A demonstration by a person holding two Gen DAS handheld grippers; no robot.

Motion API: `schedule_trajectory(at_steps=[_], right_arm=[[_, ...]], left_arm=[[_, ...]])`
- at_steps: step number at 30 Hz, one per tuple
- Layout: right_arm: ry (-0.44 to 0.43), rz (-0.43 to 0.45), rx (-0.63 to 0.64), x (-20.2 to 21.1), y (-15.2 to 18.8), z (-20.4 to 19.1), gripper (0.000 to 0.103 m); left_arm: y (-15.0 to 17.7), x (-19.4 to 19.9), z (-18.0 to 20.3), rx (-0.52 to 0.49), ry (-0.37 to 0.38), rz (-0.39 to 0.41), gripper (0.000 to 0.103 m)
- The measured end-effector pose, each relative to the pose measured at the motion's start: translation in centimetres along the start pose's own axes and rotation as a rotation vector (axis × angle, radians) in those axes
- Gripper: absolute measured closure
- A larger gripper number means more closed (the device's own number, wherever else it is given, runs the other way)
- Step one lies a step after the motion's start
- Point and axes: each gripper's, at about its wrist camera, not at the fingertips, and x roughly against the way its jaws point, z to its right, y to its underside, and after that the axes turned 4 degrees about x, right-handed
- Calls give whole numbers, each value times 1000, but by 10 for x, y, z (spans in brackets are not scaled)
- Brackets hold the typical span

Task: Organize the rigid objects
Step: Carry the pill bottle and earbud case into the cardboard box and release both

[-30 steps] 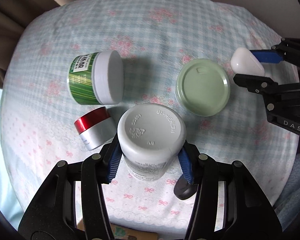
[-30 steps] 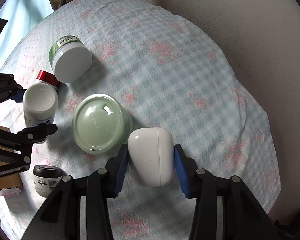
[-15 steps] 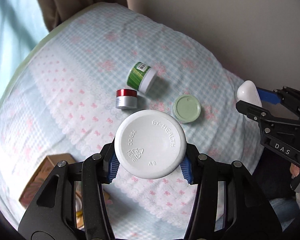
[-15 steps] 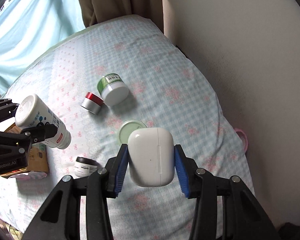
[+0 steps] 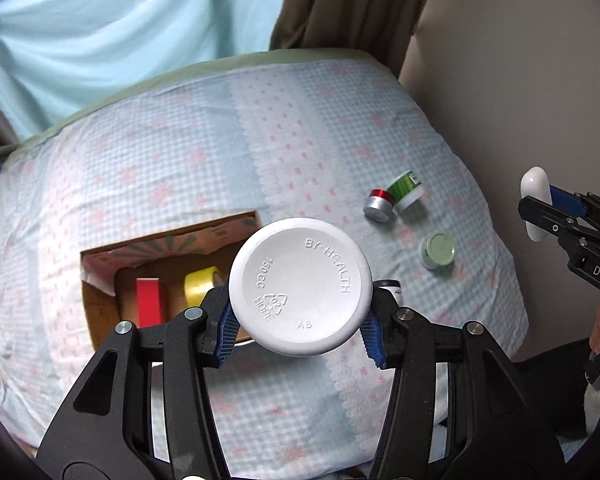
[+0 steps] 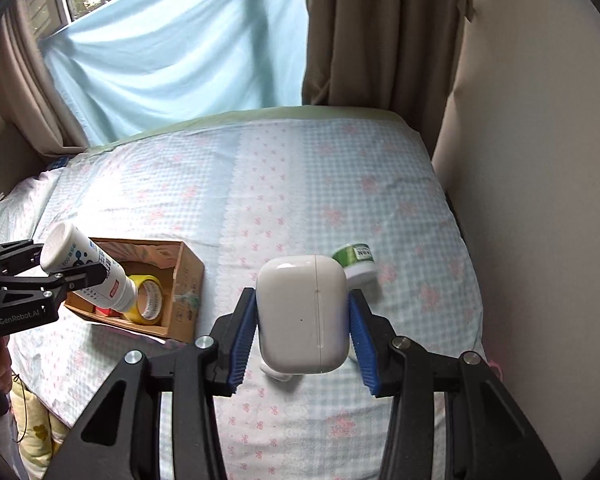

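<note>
My left gripper [image 5: 300,326] is shut on a white pill bottle [image 5: 300,286], held high over the bed; the bottle also shows in the right wrist view [image 6: 86,268], tilted above the cardboard box [image 6: 188,276]. My right gripper [image 6: 302,344] is shut on a white earbud case [image 6: 302,312], which also shows in the left wrist view [image 5: 534,200] at the right. The open box [image 5: 100,312] holds a yellow tape roll [image 5: 200,286] and a red item [image 5: 148,302].
On the bed sheet [image 5: 300,128] lie a green jar on its side [image 5: 408,190], a red-and-silver jar [image 5: 380,204], a pale green lidded jar [image 5: 438,250] and a small dark-lidded jar [image 5: 392,286]. A wall [image 6: 532,160] runs along the right and curtains [image 6: 372,32] hang behind.
Both grippers have risen far above the bed with their objects still held. The left one has swung left, and the open box has come into view under the bottle.
</note>
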Motion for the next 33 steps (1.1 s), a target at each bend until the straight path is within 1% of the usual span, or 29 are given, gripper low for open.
schedule_trajectory(at_steps=[1, 6, 9, 10, 11, 12, 15, 19, 25, 30, 33], right_arm=[[-21, 19, 25, 6, -9, -24, 62], [-70, 28, 30, 15, -26, -85, 62], [-83, 19, 20, 15, -33, -120, 62], [-83, 19, 20, 15, -33, -120, 62], [-86, 12, 17, 14, -35, -132, 62], [-89, -5, 12, 9, -37, -156, 62], [-91, -29, 10, 0, -40, -192, 62], [-92, -71, -5, -19, -41, -232, 62], [-116, -141, -16, -59, -38, -287, 62], [-141, -210, 11, -103, -36, -319, 62], [-152, -243, 50, -130, -32, -336, 62]], left_arm=[[2, 5, -15, 18, -5, 3, 56], [18, 26, -86, 62, -20, 13, 56], [28, 35, -126, 65, -29, 14, 56], [31, 37, -138, 66, -31, 10, 56], [34, 38, -151, 70, -30, 4, 56], [38, 39, -164, 77, -25, -1, 56], [46, 37, -199, 97, -5, -22, 56], [53, 21, -237, 105, 13, -67, 56], [54, -14, -273, 94, 41, -145, 56], [48, -46, -285, 80, 47, -197, 56], [43, -69, -289, 69, 41, -236, 56]])
